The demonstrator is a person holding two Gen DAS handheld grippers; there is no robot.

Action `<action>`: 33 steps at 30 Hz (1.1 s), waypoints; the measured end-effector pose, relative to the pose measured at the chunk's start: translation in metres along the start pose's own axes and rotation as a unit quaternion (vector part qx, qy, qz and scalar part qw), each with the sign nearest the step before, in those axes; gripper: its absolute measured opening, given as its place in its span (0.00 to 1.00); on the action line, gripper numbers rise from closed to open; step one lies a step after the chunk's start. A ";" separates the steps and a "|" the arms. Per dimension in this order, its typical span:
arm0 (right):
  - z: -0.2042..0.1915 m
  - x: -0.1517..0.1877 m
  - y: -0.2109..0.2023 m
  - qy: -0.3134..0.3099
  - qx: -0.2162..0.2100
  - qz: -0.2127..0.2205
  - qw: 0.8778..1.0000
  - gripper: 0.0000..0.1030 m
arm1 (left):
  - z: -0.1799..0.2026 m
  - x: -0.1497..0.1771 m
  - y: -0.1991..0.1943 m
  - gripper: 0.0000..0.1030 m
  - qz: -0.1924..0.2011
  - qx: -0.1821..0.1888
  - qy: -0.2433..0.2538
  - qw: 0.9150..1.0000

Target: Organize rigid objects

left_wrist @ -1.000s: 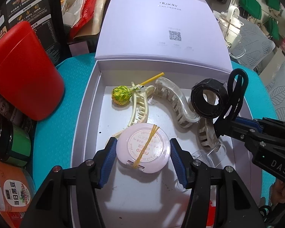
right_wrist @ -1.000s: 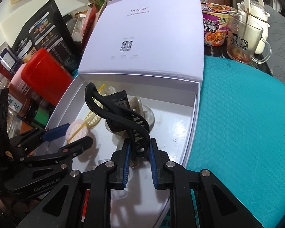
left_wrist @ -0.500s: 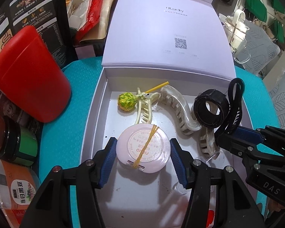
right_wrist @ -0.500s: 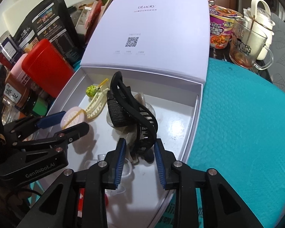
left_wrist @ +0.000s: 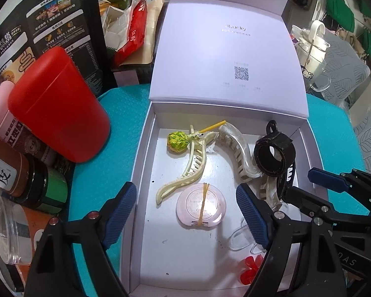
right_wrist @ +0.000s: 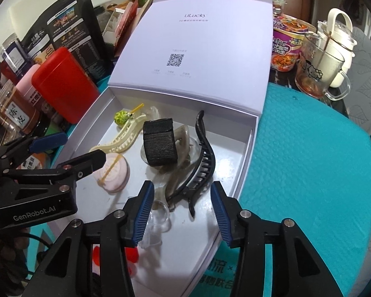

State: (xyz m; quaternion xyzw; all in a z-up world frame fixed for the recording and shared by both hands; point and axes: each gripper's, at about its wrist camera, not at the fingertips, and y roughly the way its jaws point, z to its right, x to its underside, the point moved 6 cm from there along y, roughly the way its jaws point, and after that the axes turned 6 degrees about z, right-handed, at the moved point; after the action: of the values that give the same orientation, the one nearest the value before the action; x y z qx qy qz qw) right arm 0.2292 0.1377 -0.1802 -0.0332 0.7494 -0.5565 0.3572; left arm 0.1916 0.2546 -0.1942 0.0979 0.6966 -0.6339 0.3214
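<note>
A white box (left_wrist: 141,163) with its lid up lies on the teal mat. On its floor a pink round compact (left_wrist: 200,208) rests between the fingers of my left gripper (left_wrist: 185,212). The jaws are opening and the pads stand clear of the compact. A black hair claw (right_wrist: 202,158) lies on the box floor (right_wrist: 242,160) just ahead of my right gripper (right_wrist: 182,212). Its jaws are opening too, with only the claw's tail between them, untouched. Also in the box are a cream claw (left_wrist: 190,170), a translucent claw (left_wrist: 237,153), a black band (left_wrist: 274,156) and a green lollipop (left_wrist: 176,142).
A red canister (left_wrist: 59,104), jars and a black bag crowd the box's left side. A glass mug (right_wrist: 316,74) and a noodle cup stand at the back right. Teal mat (right_wrist: 309,173) lies bare to the right. A clear clip (left_wrist: 240,237) and a red flower (left_wrist: 249,272) sit near the box's front.
My left jaws spread away from the pink compact and the gripper rose a little. My right jaws opened and let go of the black claw, which now lies in the box.
</note>
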 end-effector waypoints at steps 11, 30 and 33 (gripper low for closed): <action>-0.009 -0.007 -0.019 -0.020 0.004 0.008 1.000 0.50 | -0.004 -0.012 -0.034 0.81 0.016 -0.005 -0.012 1.000; -0.034 -0.039 -0.119 -0.056 0.022 0.102 0.993 0.59 | -0.002 -0.042 -0.142 0.81 0.095 -0.037 -0.007 0.995; -0.035 -0.040 -0.137 -0.059 0.027 0.113 0.991 0.59 | 0.004 -0.043 -0.160 0.81 0.106 -0.039 -0.004 0.994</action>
State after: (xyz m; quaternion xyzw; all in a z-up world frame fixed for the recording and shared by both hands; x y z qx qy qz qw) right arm 0.1917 0.1323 -0.0387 0.0281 0.7107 -0.5295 0.4623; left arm 0.1388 0.2343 -0.0379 0.1557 0.7049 -0.5693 0.3934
